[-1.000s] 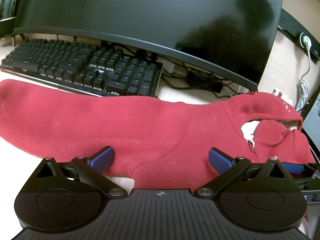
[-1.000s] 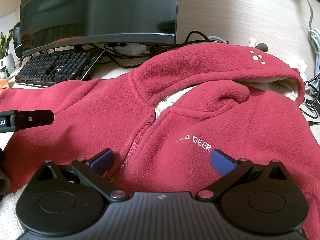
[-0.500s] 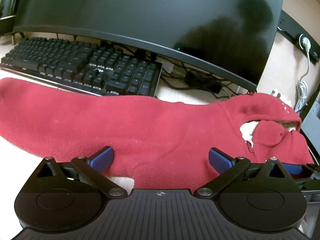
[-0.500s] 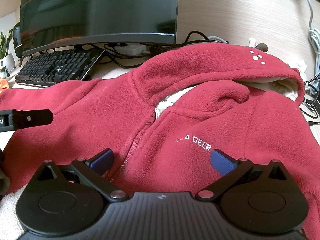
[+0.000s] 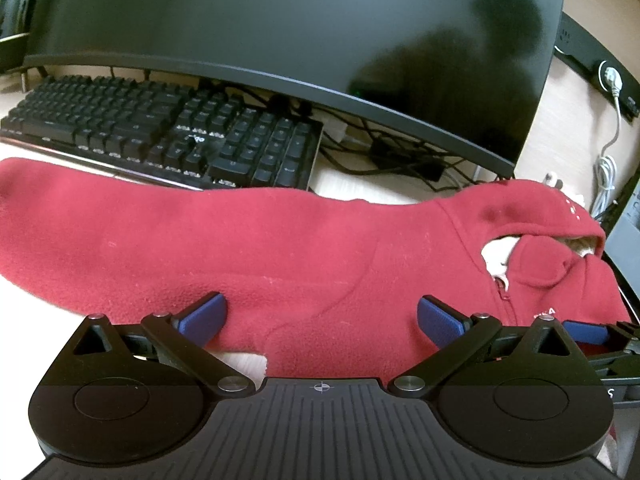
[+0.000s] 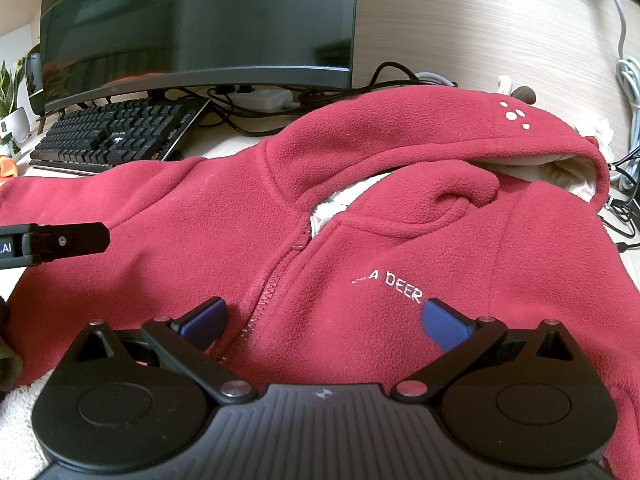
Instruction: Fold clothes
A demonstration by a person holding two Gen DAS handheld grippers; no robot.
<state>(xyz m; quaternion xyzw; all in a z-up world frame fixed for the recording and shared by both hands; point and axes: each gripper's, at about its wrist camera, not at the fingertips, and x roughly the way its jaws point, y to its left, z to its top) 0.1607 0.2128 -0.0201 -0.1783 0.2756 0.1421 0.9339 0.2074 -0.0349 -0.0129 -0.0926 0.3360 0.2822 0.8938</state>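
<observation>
Both claws gape wide and hold nothing: the left gripper (image 5: 320,312) hovers low over the sleeve side of the red fleece hoodie (image 5: 280,248), the right gripper (image 6: 324,316) over its zipper (image 6: 276,276). Almost nothing has shifted in the last second. The hoodie lies unfolded before the keyboard (image 5: 168,132), so folding looks not yet begun.

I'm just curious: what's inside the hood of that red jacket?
The red fleece jacket shows a cream lining inside its hood. Deeper inside is covered by the folded collar.
</observation>
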